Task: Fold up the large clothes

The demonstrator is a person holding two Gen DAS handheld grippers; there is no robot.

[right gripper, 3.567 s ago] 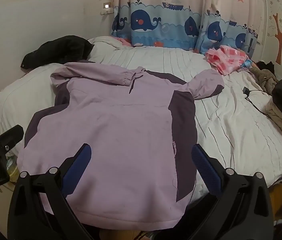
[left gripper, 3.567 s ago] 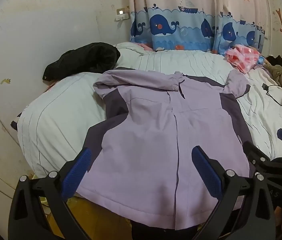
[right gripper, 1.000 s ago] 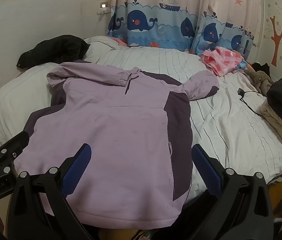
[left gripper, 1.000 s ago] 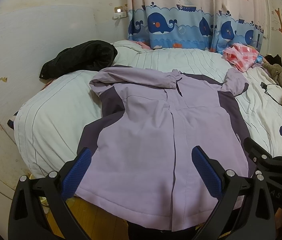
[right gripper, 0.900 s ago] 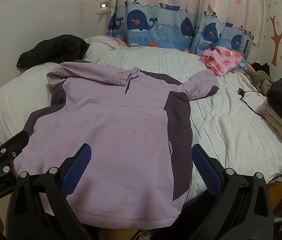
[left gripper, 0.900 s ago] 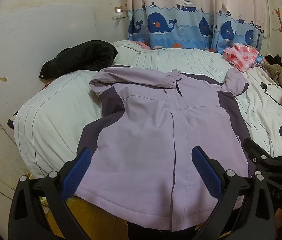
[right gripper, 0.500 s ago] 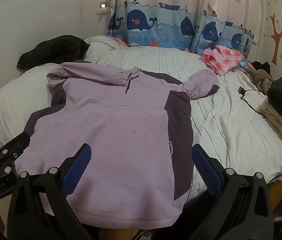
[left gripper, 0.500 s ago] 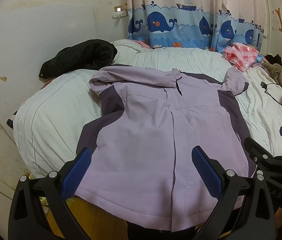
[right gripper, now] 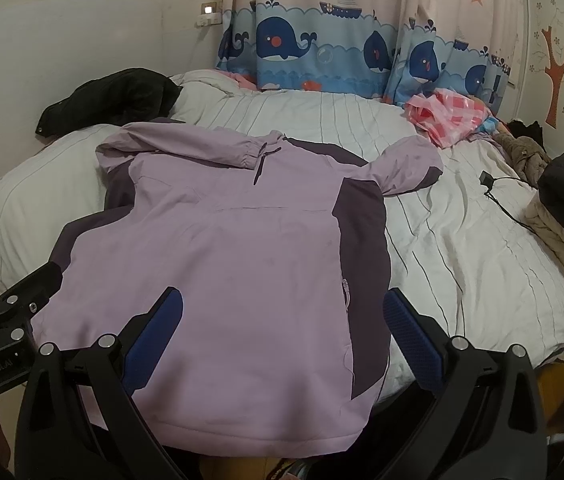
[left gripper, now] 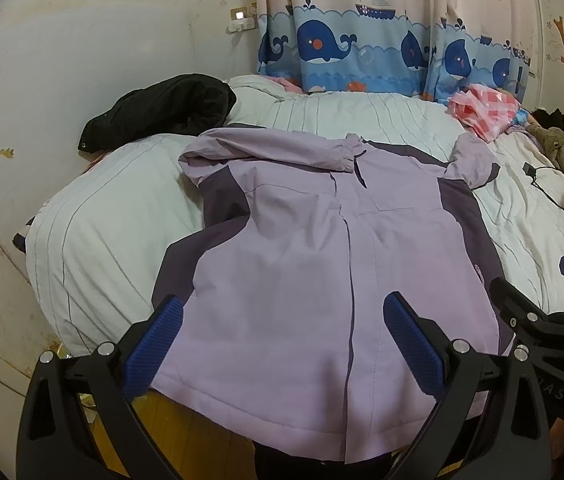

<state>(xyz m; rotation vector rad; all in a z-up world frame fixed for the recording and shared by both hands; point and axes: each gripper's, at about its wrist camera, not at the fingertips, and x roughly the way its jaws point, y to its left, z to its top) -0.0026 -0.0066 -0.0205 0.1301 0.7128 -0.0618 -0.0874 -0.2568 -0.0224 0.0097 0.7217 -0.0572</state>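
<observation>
two wrist views cover the scene. left wrist view: the lilac jacket (left gripper: 334, 264) lies flat on the white striped bed (left gripper: 97, 224), long axis running from the near bed edge toward the whale curtain (left gripper: 362, 52). hem points at the camera and hangs over the bed edge; hood and collar point away. one sleeve is folded across the chest near the collar. the left gripper (left gripper: 282, 340) hovers over the hem, jaws spread wide, holding nothing. the right gripper (left gripper: 554, 312) shows partly at the right edge, beside the hem corner. a black coat (left gripper: 161, 108) lies at the far left of the bed, a pink checked cloth (left gripper: 482, 110) at the far right.

right wrist view: the jacket (right gripper: 233, 264) keeps the same heading, hem nearest, hood farthest; the dark side panel runs along its right edge and the right sleeve sticks out to the right. the right gripper (right gripper: 282, 340) is wide apart above the hem, empty. the left gripper (right gripper: 5, 312) appears at the left edge. a black cable (right gripper: 502, 196) lies on the bed to the right.
</observation>
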